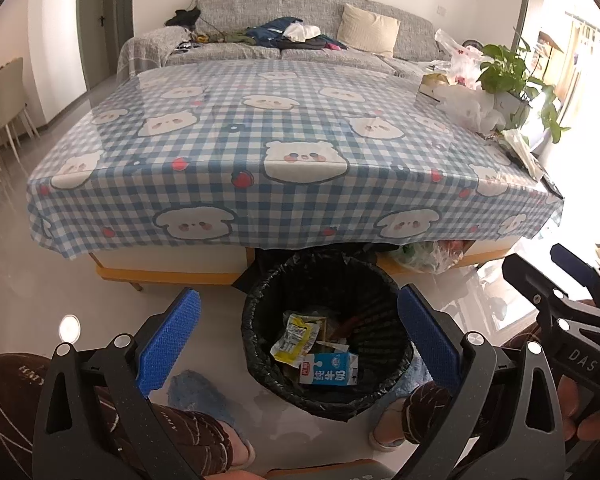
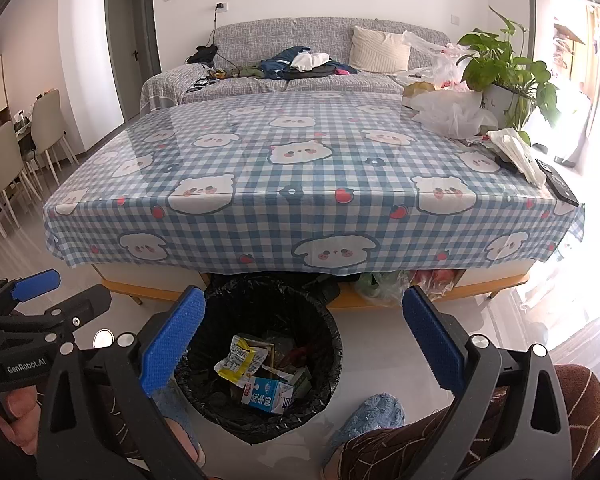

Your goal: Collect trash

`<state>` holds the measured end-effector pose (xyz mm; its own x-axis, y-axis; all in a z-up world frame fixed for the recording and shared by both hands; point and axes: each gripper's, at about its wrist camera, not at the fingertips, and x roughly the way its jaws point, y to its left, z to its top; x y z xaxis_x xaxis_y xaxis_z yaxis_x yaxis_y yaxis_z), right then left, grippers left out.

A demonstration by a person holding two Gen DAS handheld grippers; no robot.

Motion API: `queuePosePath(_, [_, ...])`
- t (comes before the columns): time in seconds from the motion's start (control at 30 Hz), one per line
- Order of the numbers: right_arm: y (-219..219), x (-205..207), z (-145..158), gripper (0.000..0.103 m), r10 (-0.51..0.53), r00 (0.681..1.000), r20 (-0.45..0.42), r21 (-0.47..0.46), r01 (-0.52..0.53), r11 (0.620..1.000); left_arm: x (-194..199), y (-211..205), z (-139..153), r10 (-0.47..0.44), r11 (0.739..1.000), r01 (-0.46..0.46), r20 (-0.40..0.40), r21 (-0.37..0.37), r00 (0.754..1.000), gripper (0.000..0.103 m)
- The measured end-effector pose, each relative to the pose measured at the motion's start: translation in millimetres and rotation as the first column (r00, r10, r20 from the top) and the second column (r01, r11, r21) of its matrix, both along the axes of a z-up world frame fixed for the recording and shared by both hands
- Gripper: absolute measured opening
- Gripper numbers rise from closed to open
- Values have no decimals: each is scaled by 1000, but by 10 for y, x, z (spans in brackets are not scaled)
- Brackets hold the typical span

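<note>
Trash sits in a black-lined bin (image 1: 328, 336) on the pale tiled floor (image 1: 16, 280), just in front of a low table (image 1: 228, 140) draped in a blue-and-white checked cloth printed with cartoon animal faces; a blue milk carton (image 1: 329, 368) lies on top beside a yellow wrapper (image 1: 294, 336). Both tools hang over the bin with nothing in them: the left gripper (image 1: 298, 340) has its blue-padded fingers (image 1: 170, 344) spread wide to either side of the rim, and the right gripper (image 2: 300, 344) is likewise released, its fingers (image 2: 172, 344) well apart above the same carton (image 2: 266, 394) and wrapper (image 2: 240, 360). A person sits behind the bin, knees in brown patterned trousers (image 2: 400, 448) flanking it, feet in fuzzy blue slippers (image 2: 374, 412). At the table's far right corner stand a potted plant (image 2: 504, 68), crumpled white plastic bags (image 2: 452, 112), tissues (image 2: 516, 152) and a dark remote (image 2: 560, 186). More bagged items (image 2: 384, 284) lie under the table. Behind it, a grey sofa (image 2: 328, 36) holds a cream cushion (image 2: 380, 50) and heaped clothes (image 2: 300, 62)
</note>
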<state>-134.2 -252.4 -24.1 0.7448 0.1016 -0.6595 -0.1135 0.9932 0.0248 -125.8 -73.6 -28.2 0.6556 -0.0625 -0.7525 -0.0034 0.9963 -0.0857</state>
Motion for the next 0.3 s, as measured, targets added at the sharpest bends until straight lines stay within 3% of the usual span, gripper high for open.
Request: queuePosePath(0.3, [-2,1,1,95,1,1000,0,0,-1,1000,0,14,2,-4,1000,4,4,-16,1000,97])
